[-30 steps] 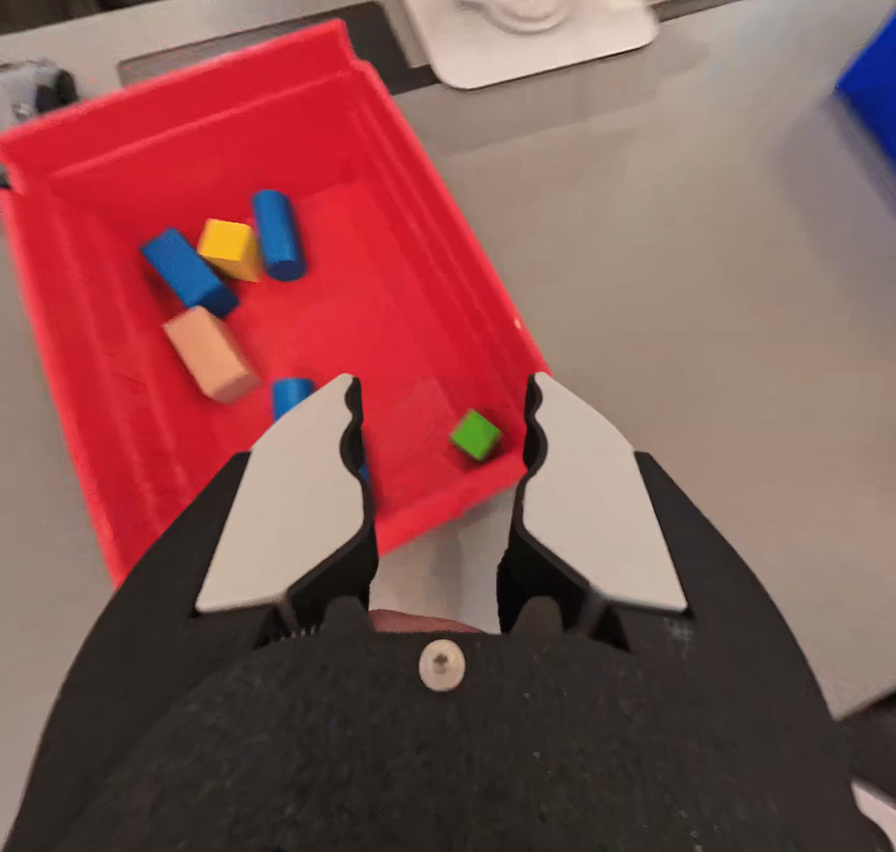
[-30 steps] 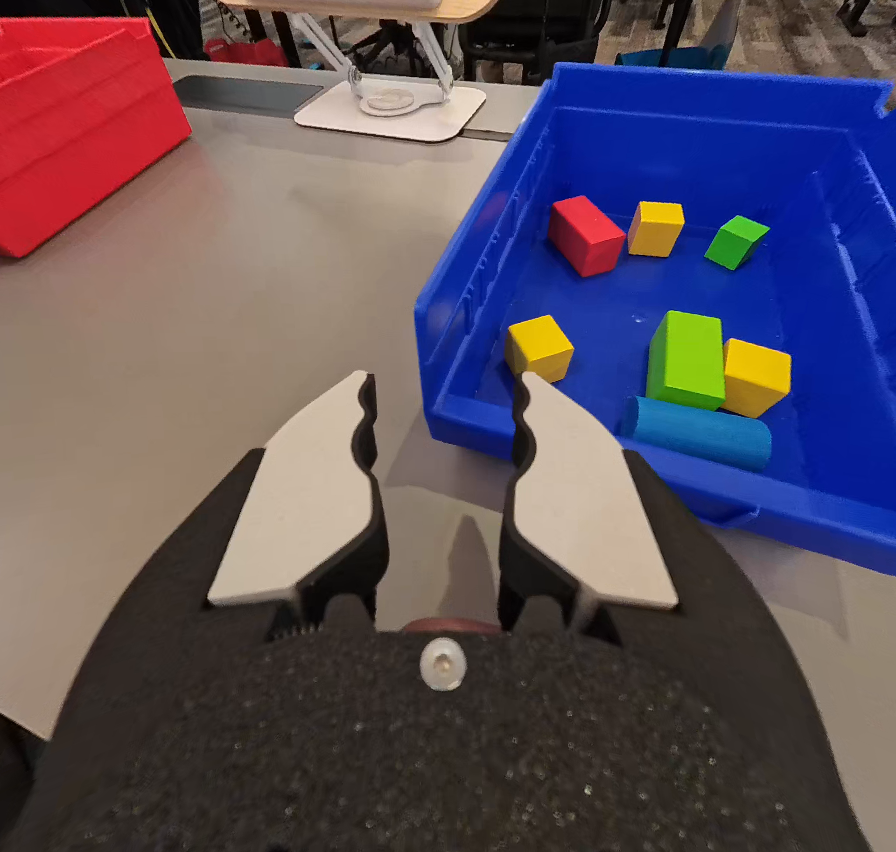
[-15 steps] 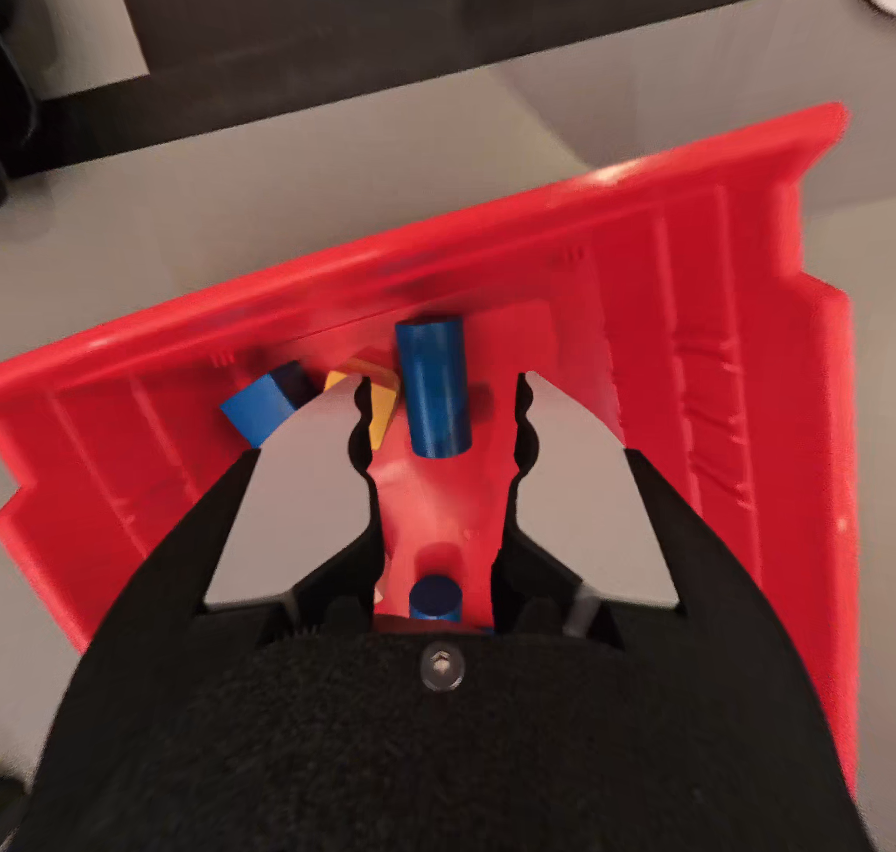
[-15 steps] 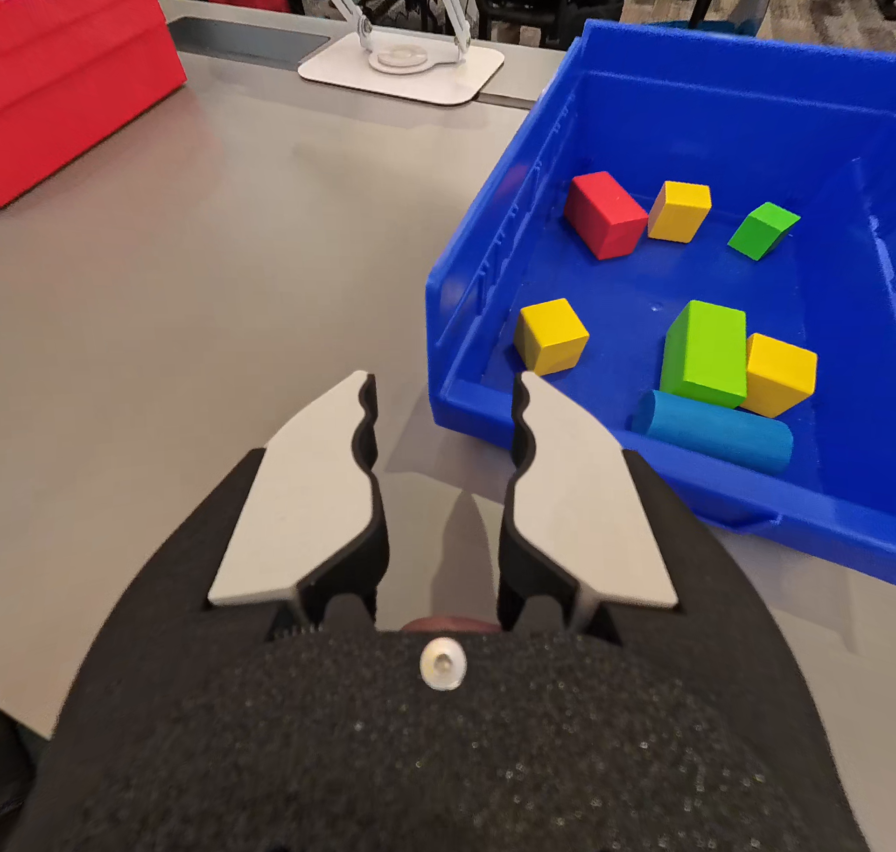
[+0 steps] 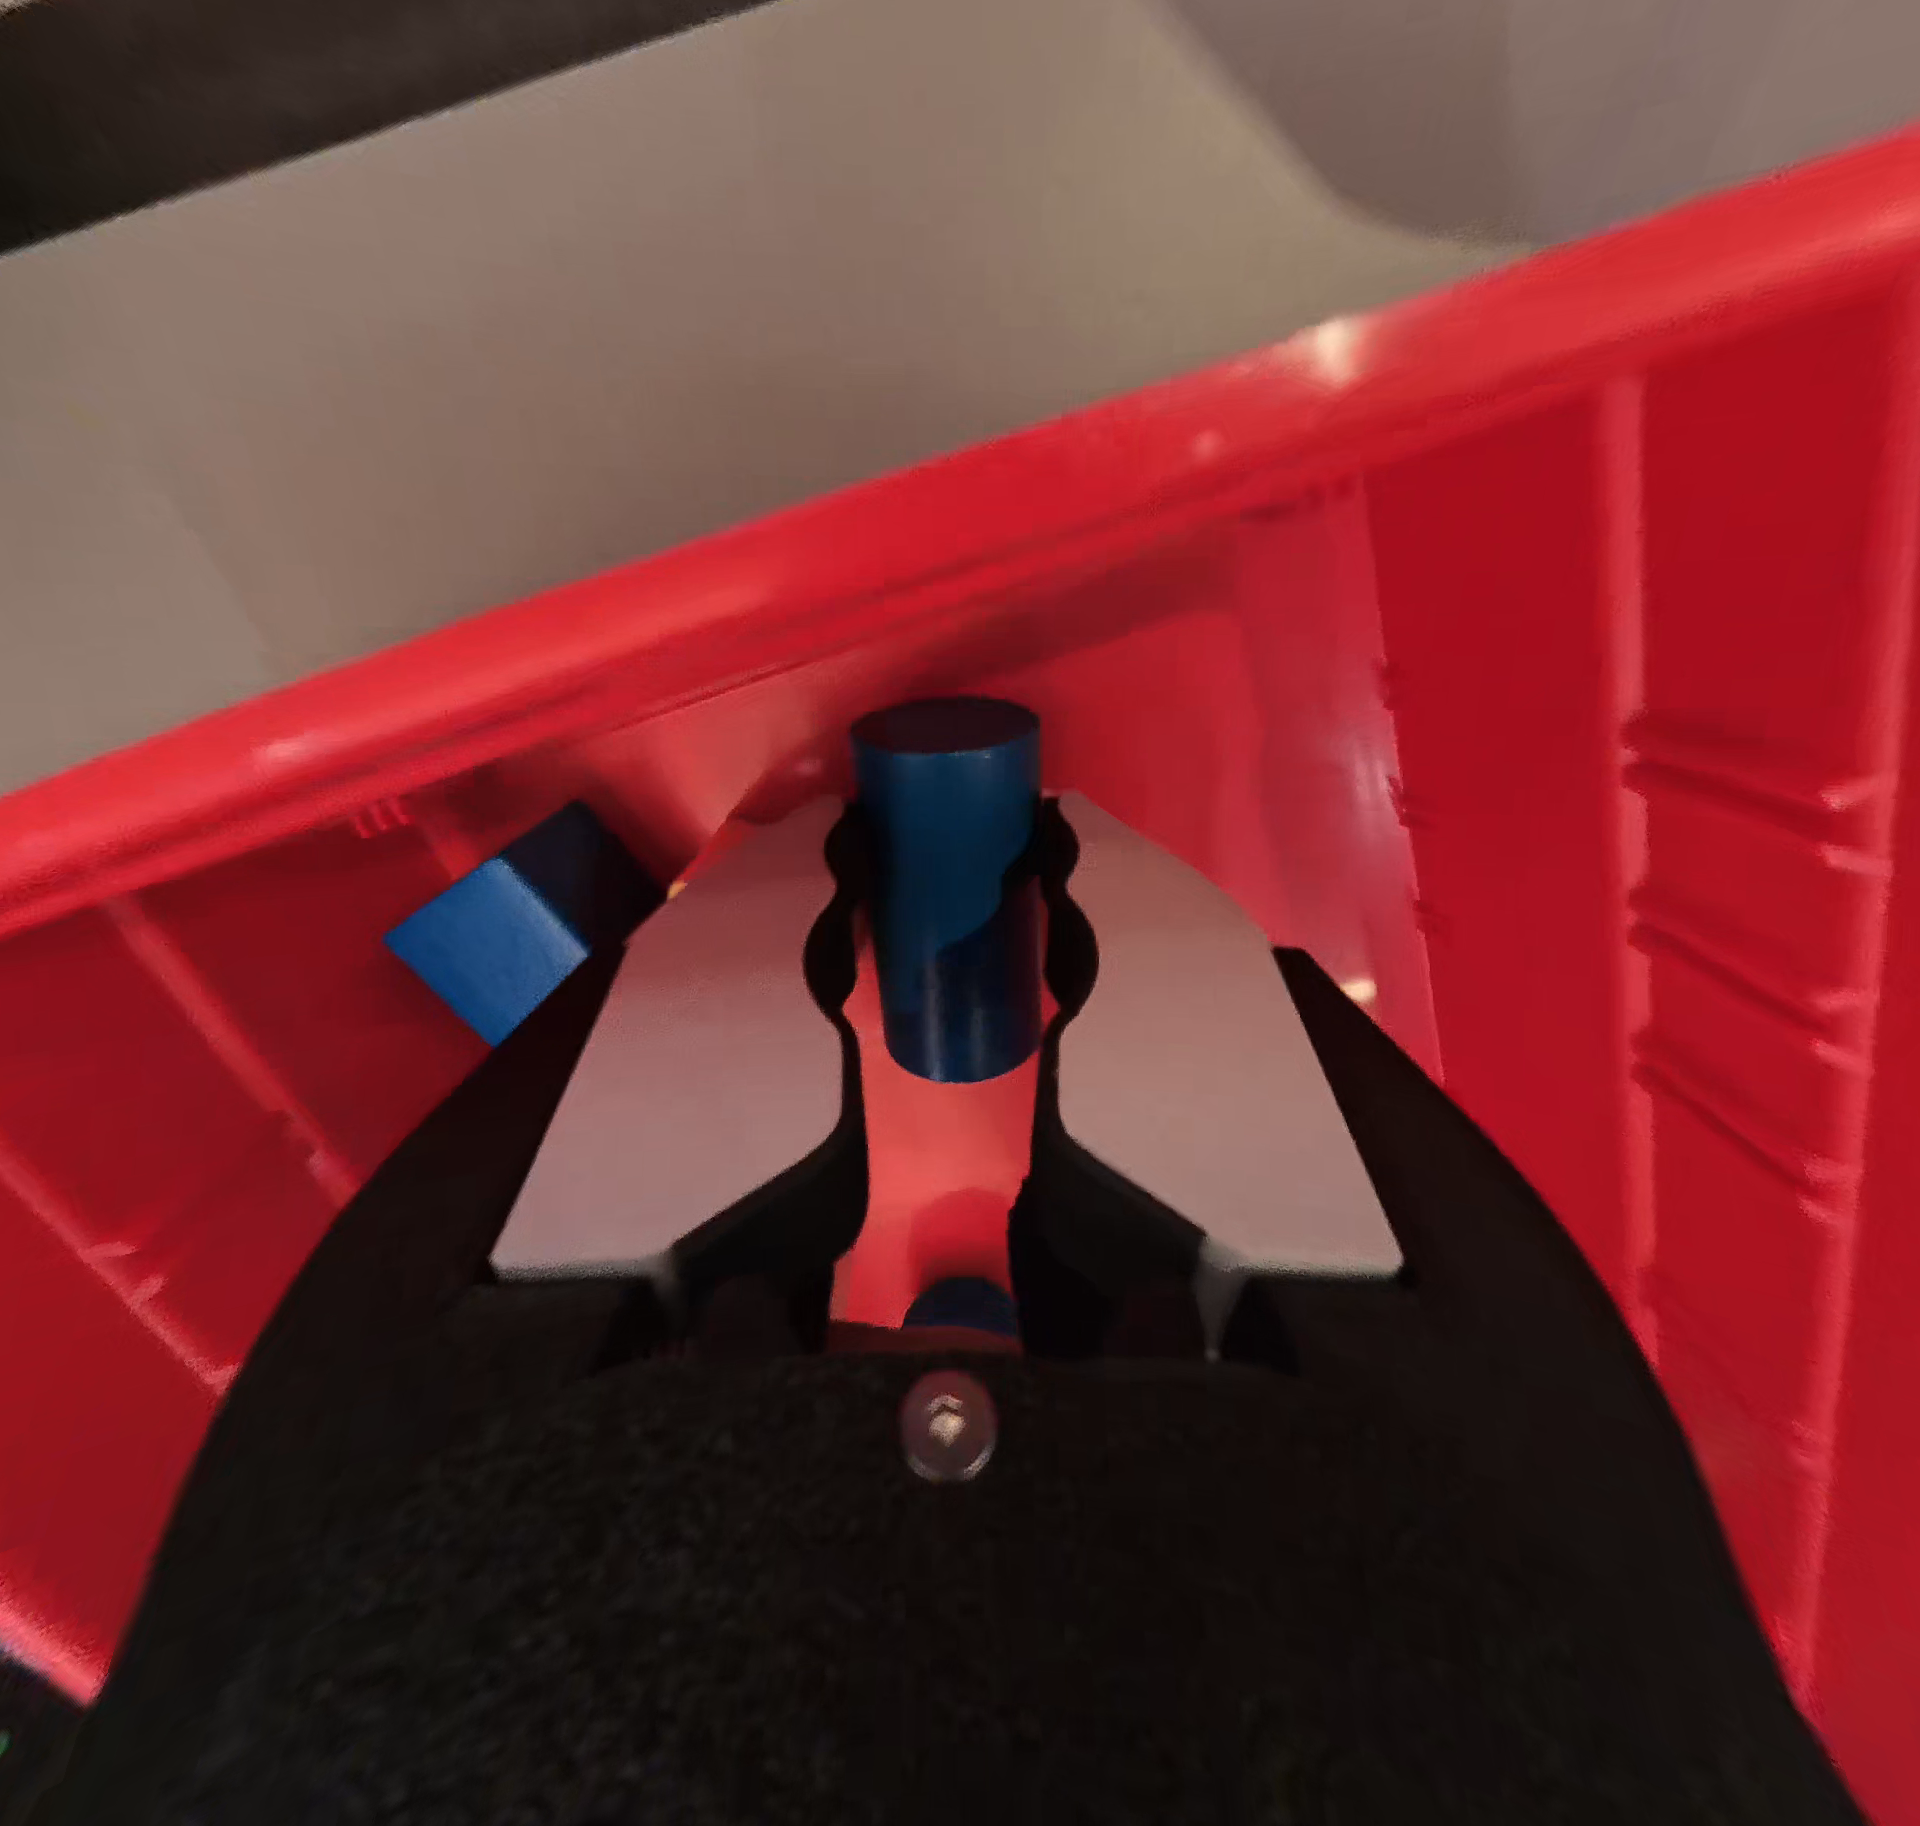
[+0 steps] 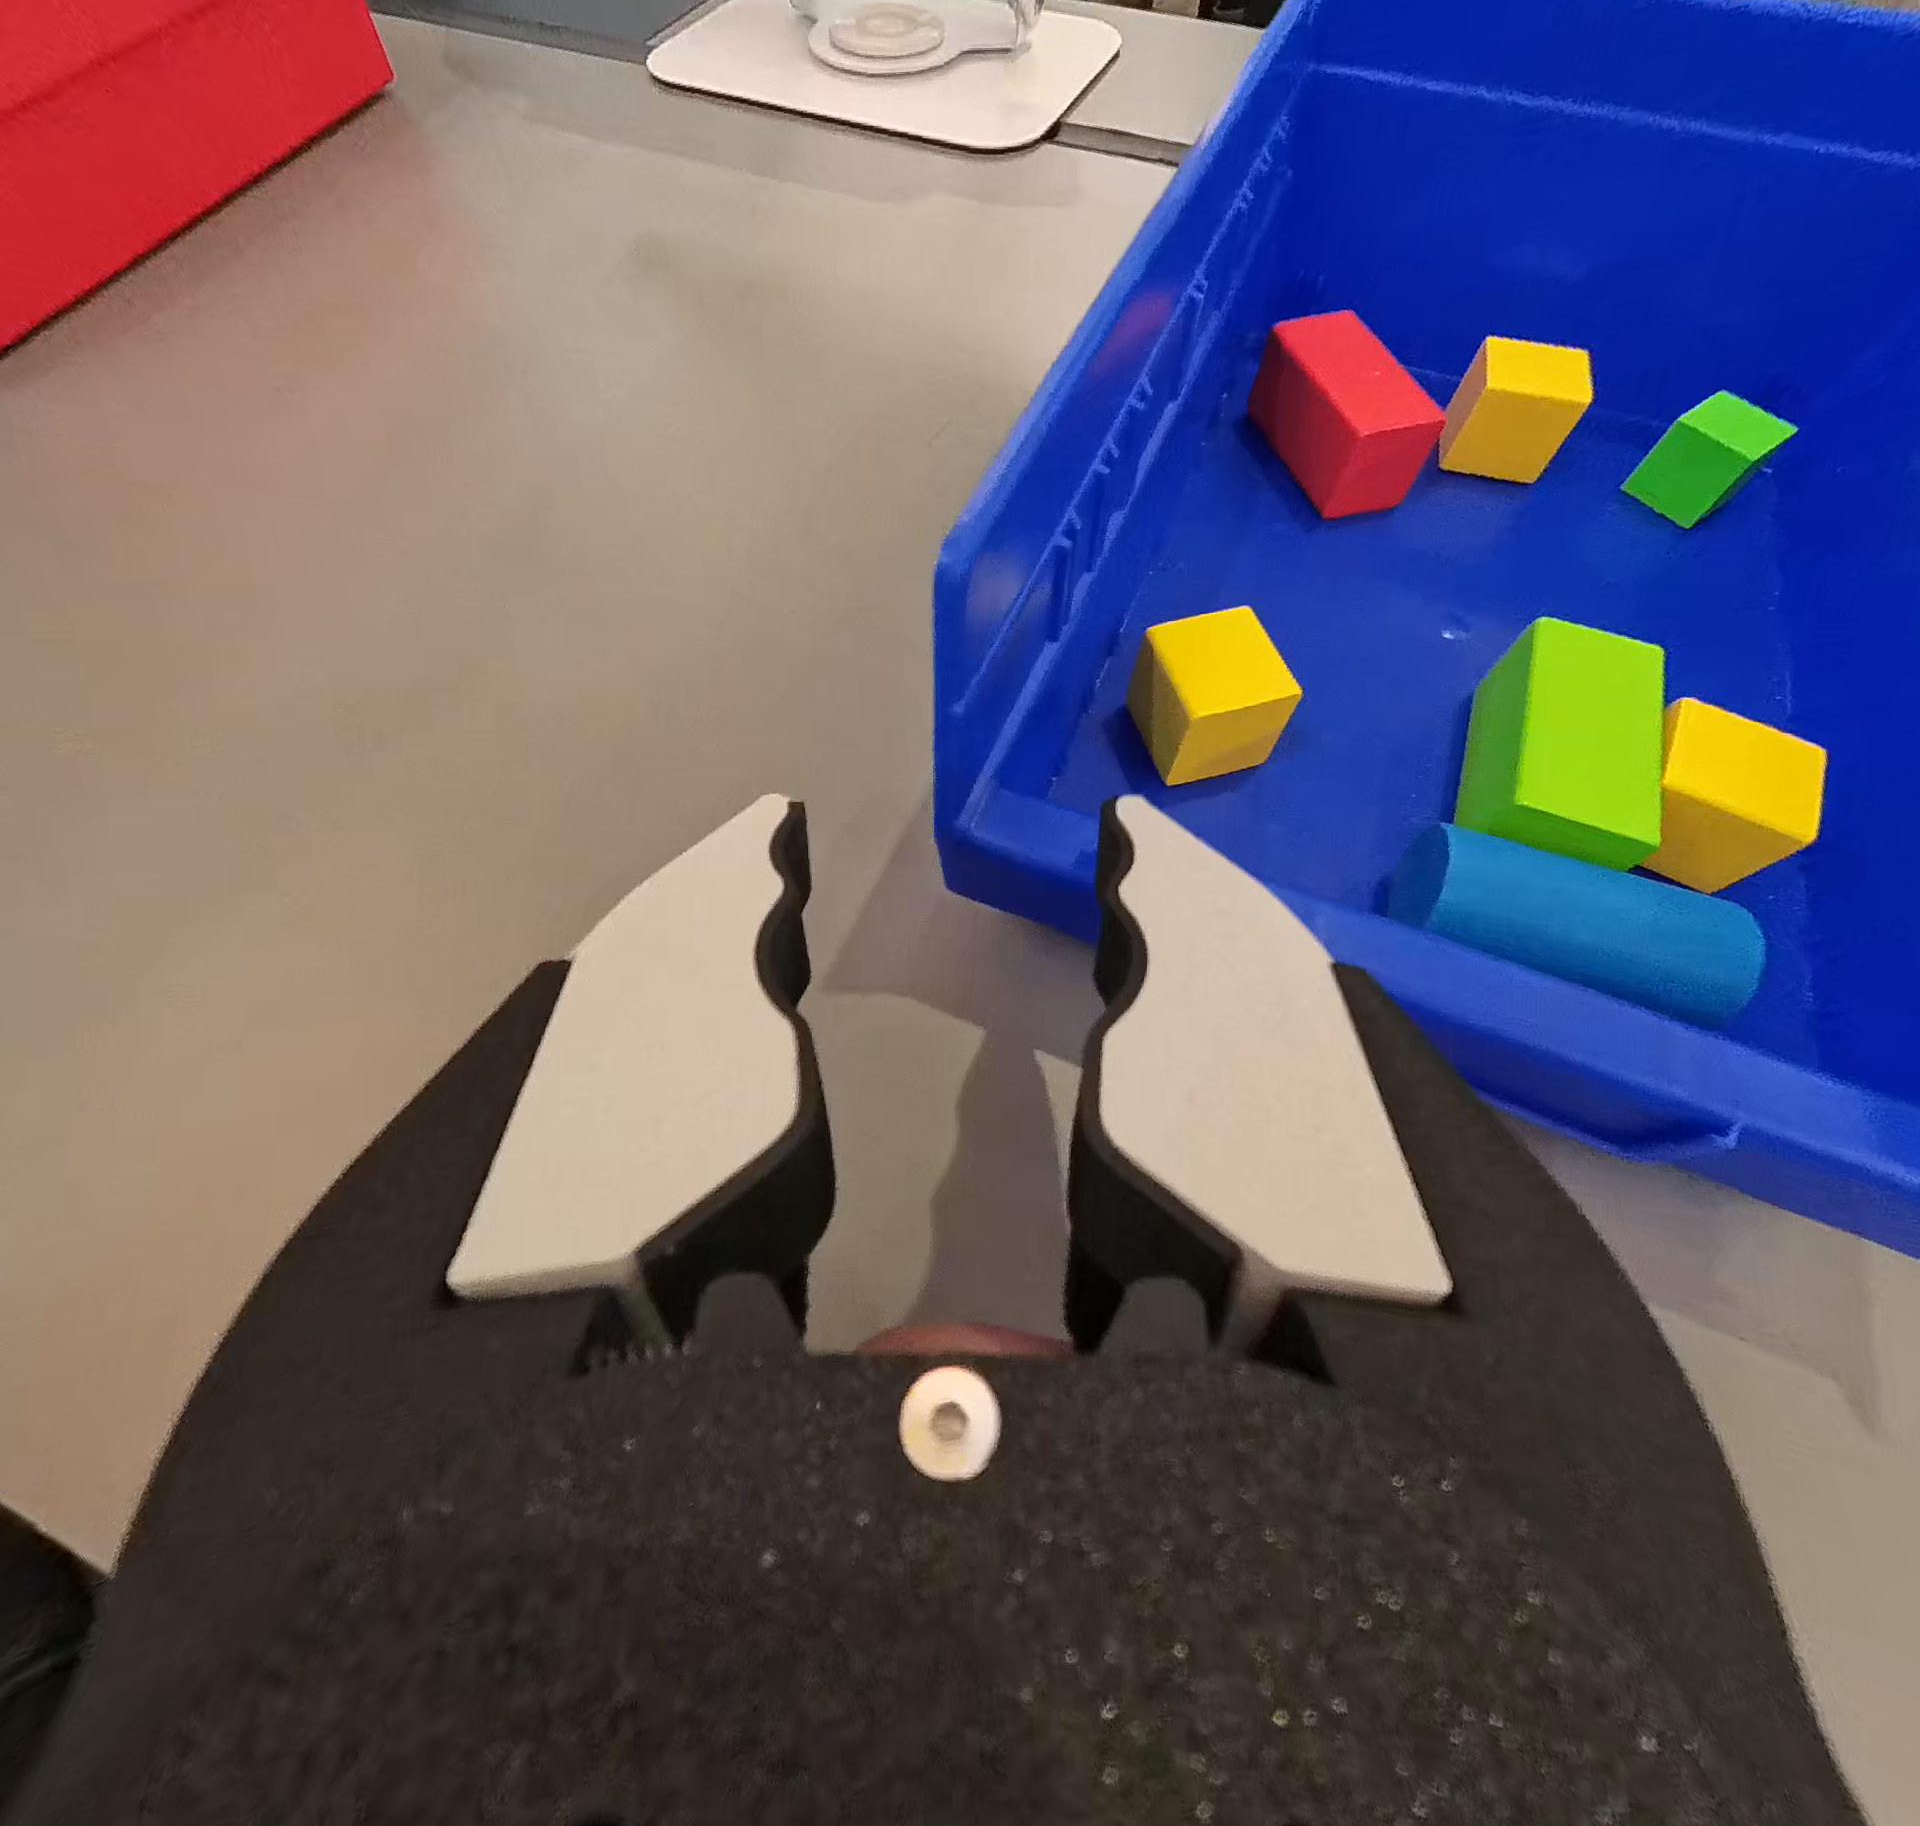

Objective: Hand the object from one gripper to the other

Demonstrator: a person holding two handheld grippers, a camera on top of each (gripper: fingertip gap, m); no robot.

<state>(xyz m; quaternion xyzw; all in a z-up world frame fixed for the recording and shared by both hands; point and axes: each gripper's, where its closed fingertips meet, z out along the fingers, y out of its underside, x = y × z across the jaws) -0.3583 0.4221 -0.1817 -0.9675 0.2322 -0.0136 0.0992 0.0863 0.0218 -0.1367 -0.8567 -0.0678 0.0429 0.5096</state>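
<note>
L gripper [image 5: 945, 903] down inside red bin [image 5: 1039, 488], near its far wall; fingers narrow, one each side of dark blue cylinder [image 5: 951, 903], scalloped pads [image 5: 831, 929] hugging its curved sides about mid-length. Looks clamped, tho contact line is partly in shadow. Cyl's far flat end pokes out past the fingertips, near end hangs short of the palm. Cannot tell if it is lifted or resting on bin floor

Handling (judgement): looks like painted wood – light, rigid, not fragile. Smooth round side may roll or twist in the pads; the scallops should seat it. Hold is mid-length, so both ends are free; R side should take the far end, leaving room for both pairs of fingers

Also in red bin: blue block [image 5: 499, 935] just L of the fingers by far wall; second blue round end [image 5: 961, 1303] low between finger bases, mostly hidden

R gripper [image 6: 945, 841] wide, empty, over grey bench [image 6: 468, 581] just off the near L corner of blue bin [image 6: 1558, 135]. Inside that: red block [image 6: 1340, 415], yellow cubes [image 6: 1210, 696], green blocks [image 6: 1569, 737], light blue cylinder [image 6: 1579, 919]

Bench is smooth, matte, bare between bins – room to meet there. White stand base [image 6: 883, 62] at far edge; chair legs and carpet beyond
</note>
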